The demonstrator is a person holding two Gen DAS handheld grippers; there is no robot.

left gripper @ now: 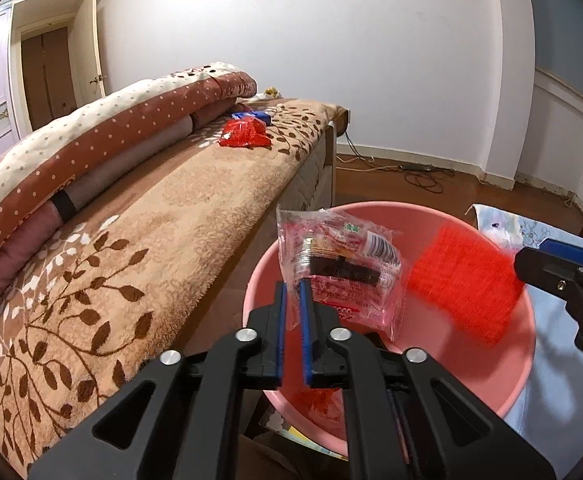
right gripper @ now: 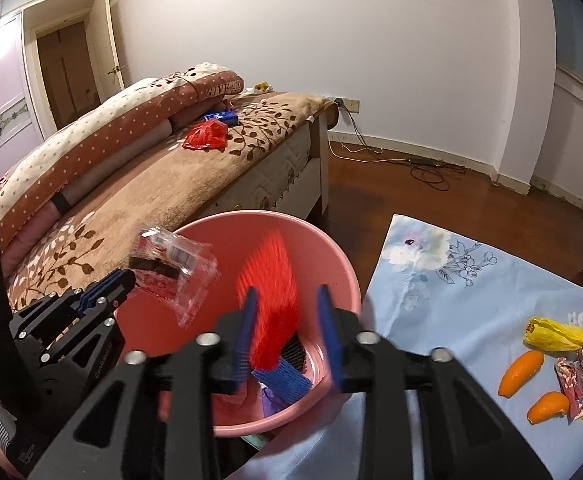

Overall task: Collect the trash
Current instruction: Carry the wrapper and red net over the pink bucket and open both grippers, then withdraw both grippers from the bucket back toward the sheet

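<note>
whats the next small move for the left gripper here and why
Probably open the left gripper and let go. It pinches the clear wrapper by a corner, and the wrapper hangs over the pink basin. The right gripper is open, with a blurred red piece between its fingers over the same basin.

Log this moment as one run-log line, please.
left gripper: shut on clear wrapper, over pink bucket | right gripper: open, red mesh piece blurred between fingers above bucket | remaining: orange peels on cloth
</note>
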